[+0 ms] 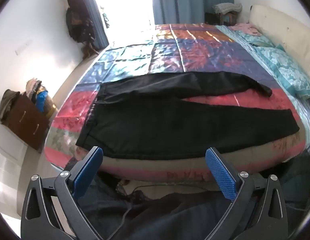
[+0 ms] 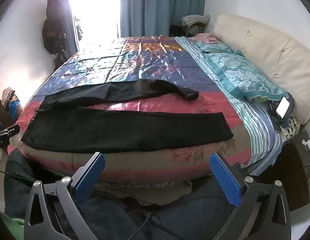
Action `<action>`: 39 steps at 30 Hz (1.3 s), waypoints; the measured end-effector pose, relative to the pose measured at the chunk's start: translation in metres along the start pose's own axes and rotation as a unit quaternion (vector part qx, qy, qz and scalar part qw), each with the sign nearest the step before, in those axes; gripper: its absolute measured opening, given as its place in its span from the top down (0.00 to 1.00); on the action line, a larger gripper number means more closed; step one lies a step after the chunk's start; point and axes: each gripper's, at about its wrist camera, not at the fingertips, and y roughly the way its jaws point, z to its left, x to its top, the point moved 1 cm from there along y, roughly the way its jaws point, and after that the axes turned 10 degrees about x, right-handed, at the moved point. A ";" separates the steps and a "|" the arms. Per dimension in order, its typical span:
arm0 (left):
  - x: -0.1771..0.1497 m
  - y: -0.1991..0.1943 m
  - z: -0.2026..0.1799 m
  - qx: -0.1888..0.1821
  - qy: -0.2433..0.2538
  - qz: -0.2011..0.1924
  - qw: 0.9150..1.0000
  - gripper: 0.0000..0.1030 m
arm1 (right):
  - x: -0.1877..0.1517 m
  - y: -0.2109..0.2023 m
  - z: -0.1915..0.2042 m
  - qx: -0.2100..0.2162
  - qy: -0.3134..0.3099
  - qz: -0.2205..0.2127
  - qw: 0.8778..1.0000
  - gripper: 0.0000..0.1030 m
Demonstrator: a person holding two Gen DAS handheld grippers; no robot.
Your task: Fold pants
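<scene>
Black pants (image 1: 175, 116) lie unfolded across the middle of the frame on the bed (image 1: 195, 48) (waistband at left, legs spread toward the right). The left claw (image 1: 154, 158) and right claw (image 2: 157, 163) both gape wide at bottom centre, holding nothing.

Both wrist views look from just off the near edge of the bed (image 1: 175, 40), facing toward 12 o'clock, where the window (image 1: 123, 6) stands. The left wrist view sits toward 9 o'clock and takes in the wooden dresser (image 1: 26, 120); the right wrist view sits toward 3 o'clock. Both share the black pants (image 2: 119, 128) close ahead.
</scene>
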 end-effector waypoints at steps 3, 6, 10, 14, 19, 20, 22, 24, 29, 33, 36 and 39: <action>0.002 0.001 0.000 0.003 -0.001 0.004 1.000 0.00 | 0.004 0.003 0.001 0.002 -0.005 0.007 1.000 0.00; 0.002 0.004 -0.001 0.006 0.000 0.008 1.000 0.00 | 0.003 0.005 0.005 0.004 -0.010 0.010 1.000 0.00; 0.001 0.006 -0.003 0.006 0.001 0.013 1.000 0.00 | 0.004 0.006 0.002 0.001 -0.006 0.017 1.000 0.00; 0.000 0.007 -0.005 0.006 0.000 0.009 1.000 0.00 | 0.004 0.010 0.001 -0.008 -0.001 0.029 1.000 0.00; -0.003 0.007 -0.005 0.004 0.002 0.008 1.000 0.00 | 0.002 0.009 0.004 -0.004 -0.003 0.032 0.999 0.00; -0.003 0.007 -0.005 0.003 0.002 0.008 1.000 0.00 | 0.002 0.009 0.006 -0.003 -0.006 0.031 0.999 0.00; -0.001 0.007 -0.004 0.002 0.002 0.010 1.000 0.00 | 0.003 0.009 0.007 -0.003 -0.008 0.031 0.999 0.00; -0.001 0.006 -0.004 0.002 0.001 0.010 1.000 0.00 | 0.003 0.009 0.008 -0.005 -0.008 0.030 1.000 0.00; -0.002 0.007 -0.004 0.001 0.000 0.014 1.000 0.00 | 0.002 0.010 0.010 -0.005 -0.005 0.033 0.999 0.00; -0.003 0.008 -0.004 0.001 -0.002 0.012 1.000 0.00 | 0.002 0.009 0.008 -0.006 -0.007 0.029 1.000 0.00; -0.004 0.009 -0.005 0.002 -0.003 0.015 1.000 0.00 | 0.002 0.008 0.008 -0.005 -0.007 0.029 1.000 0.00; -0.004 0.009 -0.004 0.001 -0.003 0.015 1.000 0.00 | 0.001 0.008 0.008 -0.005 -0.007 0.029 1.000 0.00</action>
